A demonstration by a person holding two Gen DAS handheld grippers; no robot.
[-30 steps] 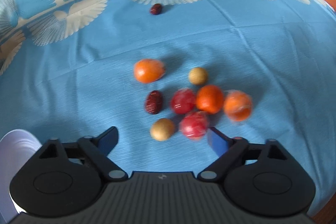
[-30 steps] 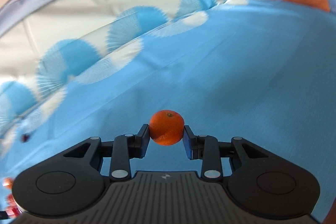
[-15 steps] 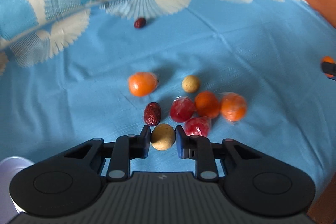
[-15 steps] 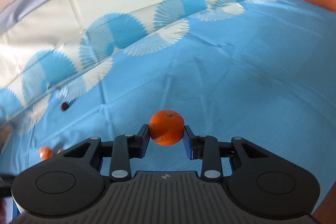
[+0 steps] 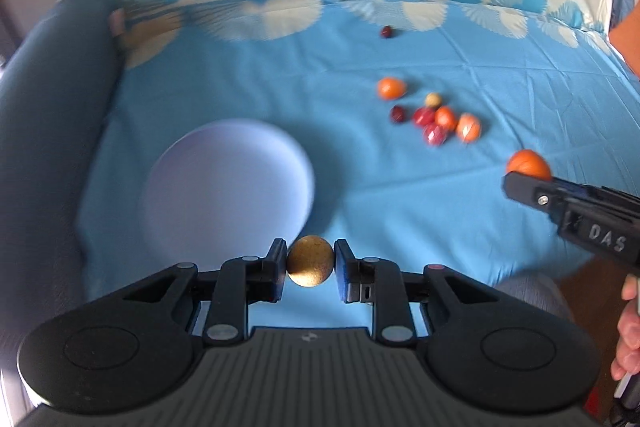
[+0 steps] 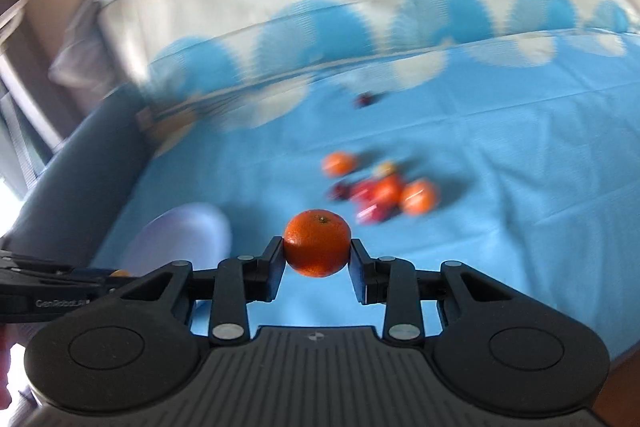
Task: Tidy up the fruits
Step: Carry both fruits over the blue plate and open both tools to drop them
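Blue cloth [image 5: 248,79] with a fan-patterned white border covers the table, and a dark padded edge runs along its left side.

Left gripper [image 5: 310,261] is clamped on a small tan round fruit [image 5: 310,261], both fingers pressed against its sides, held above the cloth. Just ahead of it and a little to its left lies a pale lilac plate [image 5: 228,183], blurred. Farther ahead and to the right sits the loose cluster of fruit [image 5: 436,117] — orange ones, red wrapped-looking ones, a dark red one and a small tan one, some touching. A lone orange fruit [image 5: 391,87] rests just beyond the cluster, and a single dark red fruit [image 5: 386,32] lies well apart, near the patterned border.

Right gripper [image 6: 317,263] is closed on a mandarin [image 6: 317,243], gripped at its sides with the stem end up. From this wrist view the plate [image 6: 180,239] lies ahead to the left, and the cluster sits just beyond the mandarin, slightly right — heavily blurred. In the left wrist view the right gripper enters from the right edge, mandarin at its tip, with the person's fingers [image 5: 630,331] visible at the lower right.
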